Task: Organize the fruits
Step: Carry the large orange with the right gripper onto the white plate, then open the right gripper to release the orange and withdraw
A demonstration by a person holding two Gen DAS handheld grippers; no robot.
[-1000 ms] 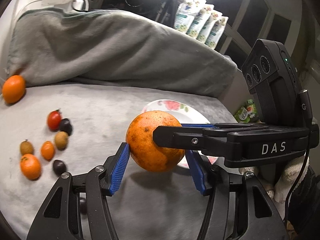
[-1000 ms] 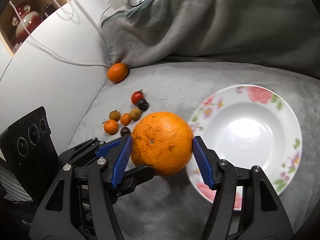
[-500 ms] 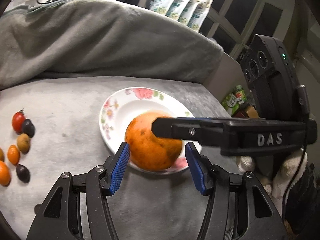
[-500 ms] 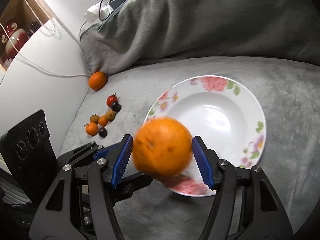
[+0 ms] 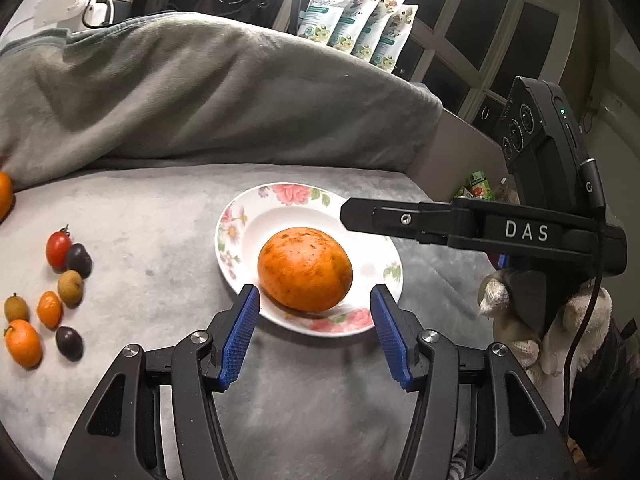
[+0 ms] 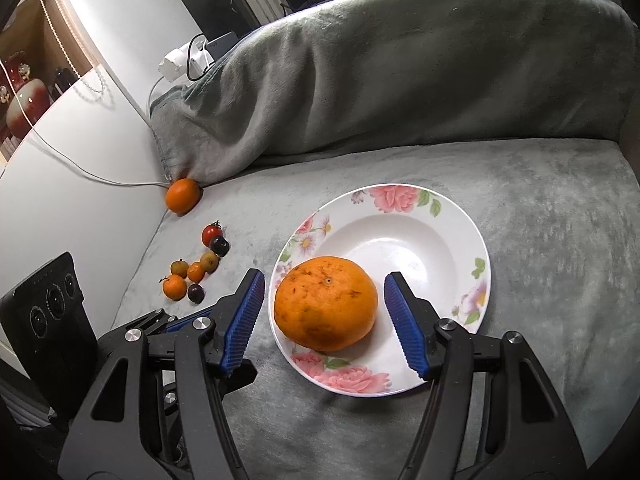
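A large orange lies in a white flowered plate on the grey blanket. My left gripper is open, its blue pads just short of the orange on either side. My right gripper is also open, its pads straddling the orange with gaps on both sides; its body crosses the left wrist view. Several small fruits lie in a cluster left of the plate. Another orange rests against the wall.
A bunched grey blanket rises behind the plate. A white wall with a cable bounds the left side. A power strip and packets sit behind the blanket. The surface's right edge drops off.
The large orange went from being held between both grippers' pads above the blanket to lying in the plate. Both grippers have opened and let go of it.
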